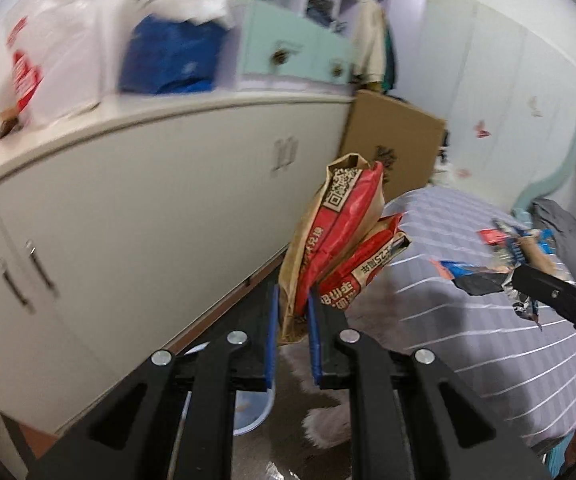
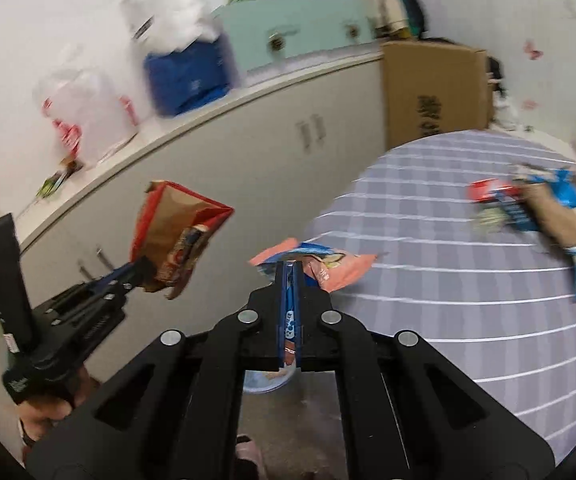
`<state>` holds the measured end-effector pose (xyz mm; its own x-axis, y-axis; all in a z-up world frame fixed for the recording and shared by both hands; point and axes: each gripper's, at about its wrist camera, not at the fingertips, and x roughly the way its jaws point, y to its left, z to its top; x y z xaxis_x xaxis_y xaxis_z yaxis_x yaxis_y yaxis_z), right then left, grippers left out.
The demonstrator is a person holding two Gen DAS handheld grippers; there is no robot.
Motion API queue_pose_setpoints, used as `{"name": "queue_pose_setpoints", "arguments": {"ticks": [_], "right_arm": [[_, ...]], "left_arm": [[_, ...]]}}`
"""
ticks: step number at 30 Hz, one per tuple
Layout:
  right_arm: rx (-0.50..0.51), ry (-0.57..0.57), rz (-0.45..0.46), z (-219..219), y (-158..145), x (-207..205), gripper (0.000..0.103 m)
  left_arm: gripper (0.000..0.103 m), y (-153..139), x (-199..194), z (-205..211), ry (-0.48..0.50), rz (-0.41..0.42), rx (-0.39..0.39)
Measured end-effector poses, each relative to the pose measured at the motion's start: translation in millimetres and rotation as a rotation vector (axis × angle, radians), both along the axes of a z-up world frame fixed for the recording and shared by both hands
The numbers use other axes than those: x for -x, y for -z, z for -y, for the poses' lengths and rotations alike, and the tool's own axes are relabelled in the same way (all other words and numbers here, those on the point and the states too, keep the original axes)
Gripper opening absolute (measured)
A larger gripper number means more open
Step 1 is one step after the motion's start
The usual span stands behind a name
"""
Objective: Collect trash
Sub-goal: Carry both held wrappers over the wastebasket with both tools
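Left wrist view: the left gripper (image 1: 292, 316) has its jaws closed on a red and brown paper bag (image 1: 329, 240), held upright in the air between the white cabinet (image 1: 148, 208) and the striped bed (image 1: 467, 280). At the right edge, the right gripper (image 1: 523, 280) pinches a crumpled wrapper (image 1: 483, 280).

Right wrist view: the right gripper's (image 2: 288, 276) jaws are clamped on a blue and pink wrapper (image 2: 319, 264) at the bed's (image 2: 467, 320) near edge. More blue wrappers (image 2: 547, 220) lie toward the bed's far right side.

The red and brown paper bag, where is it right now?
The paper bag is up in the air, pinched in the left gripper, between the white cabinet and the striped bed.
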<state>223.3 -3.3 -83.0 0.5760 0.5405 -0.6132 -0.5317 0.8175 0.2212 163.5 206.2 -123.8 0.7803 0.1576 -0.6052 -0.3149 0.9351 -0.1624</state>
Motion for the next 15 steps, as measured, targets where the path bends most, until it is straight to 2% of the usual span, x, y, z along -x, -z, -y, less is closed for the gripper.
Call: {"name": "queue_pose_setpoints", "arguments": {"ticks": [8,10,15], "right_arm": [[0.071,-0.153,-0.095,-95,51,3,0.003],[0.091,-0.172,-0.130,-114,70,-2,0.003],[0.148,-0.207,-0.223,-154,126,-15,0.003]], "left_arm": [[0.013,59,16,-64,-0.144,-0.100,0.060],[0.013,79,16,-79,-0.179,-0.141,0.058],[0.013,125,12,-107,-0.208,-0.227,0.117]]}}
